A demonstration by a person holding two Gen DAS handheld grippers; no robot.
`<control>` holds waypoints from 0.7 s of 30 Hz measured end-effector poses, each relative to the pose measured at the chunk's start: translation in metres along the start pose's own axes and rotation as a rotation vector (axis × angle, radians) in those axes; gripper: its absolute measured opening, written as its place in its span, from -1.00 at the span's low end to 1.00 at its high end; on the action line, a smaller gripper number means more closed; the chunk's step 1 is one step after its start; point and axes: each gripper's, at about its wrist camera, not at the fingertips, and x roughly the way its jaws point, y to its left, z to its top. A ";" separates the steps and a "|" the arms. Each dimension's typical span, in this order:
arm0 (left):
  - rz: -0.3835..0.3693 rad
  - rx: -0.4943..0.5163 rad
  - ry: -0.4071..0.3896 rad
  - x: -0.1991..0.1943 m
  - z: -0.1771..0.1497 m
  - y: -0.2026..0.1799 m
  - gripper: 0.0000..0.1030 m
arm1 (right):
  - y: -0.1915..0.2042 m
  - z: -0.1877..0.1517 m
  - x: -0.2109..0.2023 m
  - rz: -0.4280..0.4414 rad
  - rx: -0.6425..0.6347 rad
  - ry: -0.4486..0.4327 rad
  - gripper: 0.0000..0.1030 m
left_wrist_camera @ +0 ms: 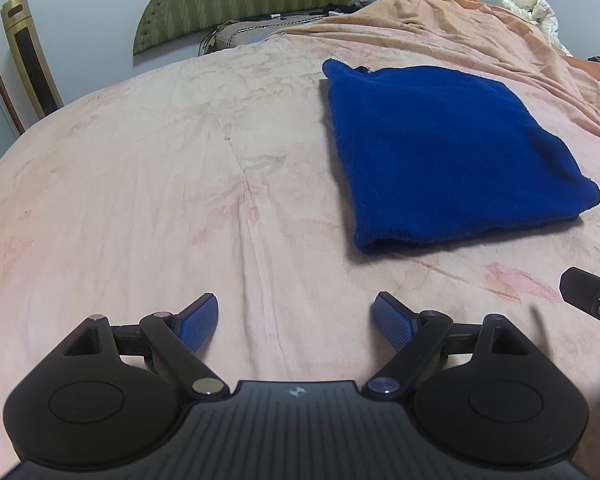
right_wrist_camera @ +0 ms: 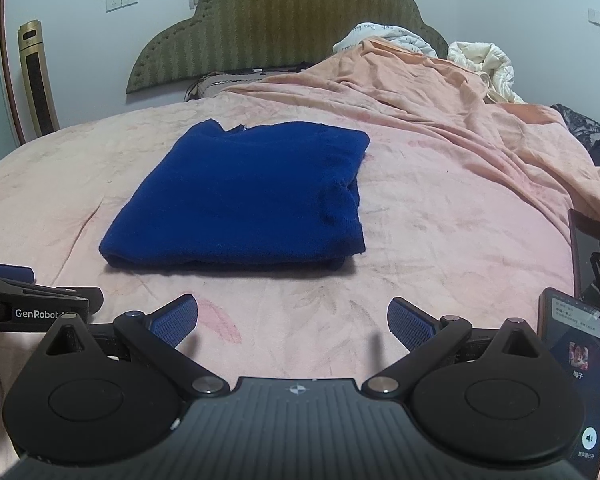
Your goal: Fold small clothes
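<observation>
Both tools are tilted down over the pink bedspread (left_wrist_camera: 140,180). The left gripper (left_wrist_camera: 296,322) and right gripper (right_wrist_camera: 292,322) are spread wide, nothing between their jaws. The folded blue garment (right_wrist_camera: 240,200) is laid flat ahead, untouched, well apart from both.

A lit phone (right_wrist_camera: 576,380) at the bed's near right corner is cut off by the right wrist picture's edge, its screen text too small to read. A second dark device (right_wrist_camera: 590,256) behind it is likewise cropped.

Blk grippers (right_wrist_camera: 292,320), blue ribbed fingers (right_wrist_camera: 174,322), "GenRobot" mark, maybe.
</observation>
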 end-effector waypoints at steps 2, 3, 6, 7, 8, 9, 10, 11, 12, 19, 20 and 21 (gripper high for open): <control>0.001 0.000 -0.001 0.000 0.000 0.000 0.67 | 0.000 0.000 0.001 0.000 0.002 0.001 0.99; 0.002 0.001 -0.001 0.000 -0.001 0.000 0.67 | 0.000 0.000 0.001 0.001 0.004 0.001 0.99; 0.003 0.002 -0.001 0.000 0.000 0.000 0.67 | 0.000 -0.001 0.000 0.003 0.006 0.002 0.99; 0.003 0.001 -0.001 0.000 0.000 0.000 0.67 | 0.000 -0.001 0.000 0.003 0.006 0.002 0.99; 0.002 0.001 0.000 0.000 0.000 0.000 0.67 | 0.000 -0.001 0.000 0.003 0.006 0.001 0.99; 0.002 0.001 -0.001 0.000 0.000 0.000 0.67 | 0.000 -0.001 0.000 0.003 0.006 0.002 0.99; 0.002 0.002 -0.001 0.000 0.000 0.000 0.67 | 0.000 -0.001 0.000 0.004 0.007 0.002 0.99; 0.003 0.002 -0.001 0.000 0.000 0.000 0.68 | 0.000 -0.001 0.000 0.005 0.008 0.001 0.99; 0.004 0.002 -0.002 0.000 0.000 0.000 0.68 | 0.000 -0.001 0.000 0.005 0.007 0.001 0.99; 0.005 0.002 -0.002 -0.001 0.000 0.001 0.68 | 0.000 -0.002 -0.001 0.006 0.010 0.000 0.99; 0.005 0.002 -0.003 -0.001 0.000 0.001 0.68 | 0.000 -0.002 -0.001 0.006 0.011 0.000 0.99; 0.006 0.002 -0.003 -0.001 0.000 0.001 0.68 | 0.000 -0.002 -0.001 0.006 0.011 0.000 0.99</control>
